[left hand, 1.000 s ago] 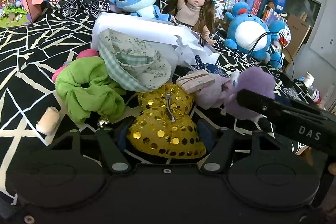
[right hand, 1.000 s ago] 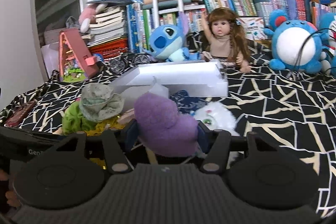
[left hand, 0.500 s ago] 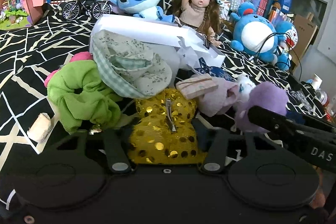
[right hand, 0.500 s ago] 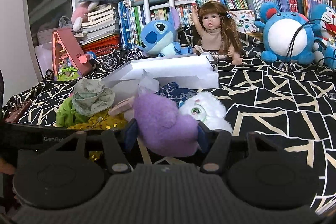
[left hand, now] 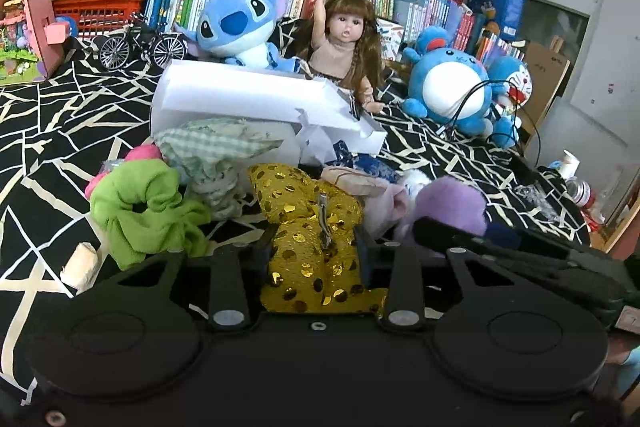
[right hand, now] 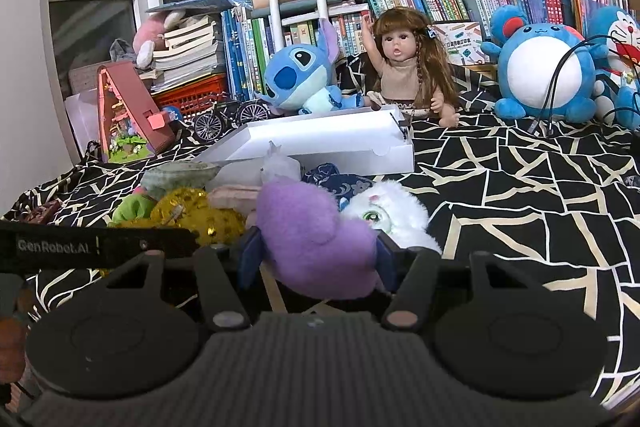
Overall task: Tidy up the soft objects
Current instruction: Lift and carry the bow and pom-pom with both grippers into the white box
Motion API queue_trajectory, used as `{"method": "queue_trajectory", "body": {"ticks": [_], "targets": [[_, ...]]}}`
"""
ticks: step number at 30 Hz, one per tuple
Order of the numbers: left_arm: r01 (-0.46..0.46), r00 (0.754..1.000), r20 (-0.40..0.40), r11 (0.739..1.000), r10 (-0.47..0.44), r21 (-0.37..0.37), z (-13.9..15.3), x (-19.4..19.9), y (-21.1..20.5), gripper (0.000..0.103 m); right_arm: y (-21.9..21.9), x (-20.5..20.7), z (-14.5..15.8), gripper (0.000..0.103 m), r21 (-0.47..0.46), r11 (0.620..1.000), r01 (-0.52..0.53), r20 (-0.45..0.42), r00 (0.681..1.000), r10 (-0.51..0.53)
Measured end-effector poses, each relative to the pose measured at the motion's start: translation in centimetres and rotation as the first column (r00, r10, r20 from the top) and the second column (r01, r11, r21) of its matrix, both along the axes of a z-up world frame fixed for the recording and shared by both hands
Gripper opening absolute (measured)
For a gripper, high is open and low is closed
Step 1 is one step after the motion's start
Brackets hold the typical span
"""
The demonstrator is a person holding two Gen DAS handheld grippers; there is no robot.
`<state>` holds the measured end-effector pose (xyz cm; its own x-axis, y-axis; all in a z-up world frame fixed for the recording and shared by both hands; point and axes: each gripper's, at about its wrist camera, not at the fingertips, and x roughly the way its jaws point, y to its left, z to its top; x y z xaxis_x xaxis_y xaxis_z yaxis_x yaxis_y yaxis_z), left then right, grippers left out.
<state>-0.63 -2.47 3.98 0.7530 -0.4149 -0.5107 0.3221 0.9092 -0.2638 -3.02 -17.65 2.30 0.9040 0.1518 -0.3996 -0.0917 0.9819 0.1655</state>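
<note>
Already both grippers are loaded: the left gripper (left hand: 316, 247) clamps the gold bow (left hand: 316, 223), the right gripper (right hand: 316, 259) pinches the purple plush (right hand: 316, 231). The white box (right hand: 328, 143) lies straight ahead of both, long side across, beyond the pile. Only the right view shows its open tray; the left sees just its wall (left hand: 256, 99).

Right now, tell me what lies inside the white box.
Nothing shows inside the white box. The right wrist view sees only its rim and outer walls, and its floor is hidden. The soft pile, like the gold sequin bow, lies in front of it.
</note>
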Motion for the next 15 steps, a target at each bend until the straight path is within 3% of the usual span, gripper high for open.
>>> {"method": "queue_trajectory", "body": {"ticks": [15], "targets": [[-0.05, 0.999, 0.016, 0.998, 0.051, -0.043, 1.6, -0.4, 2.5, 0.037, 0.6, 0.0, -0.3, 0.063, 0.017, 1.0, -0.026, -0.018, 0.999, 0.026]]}}
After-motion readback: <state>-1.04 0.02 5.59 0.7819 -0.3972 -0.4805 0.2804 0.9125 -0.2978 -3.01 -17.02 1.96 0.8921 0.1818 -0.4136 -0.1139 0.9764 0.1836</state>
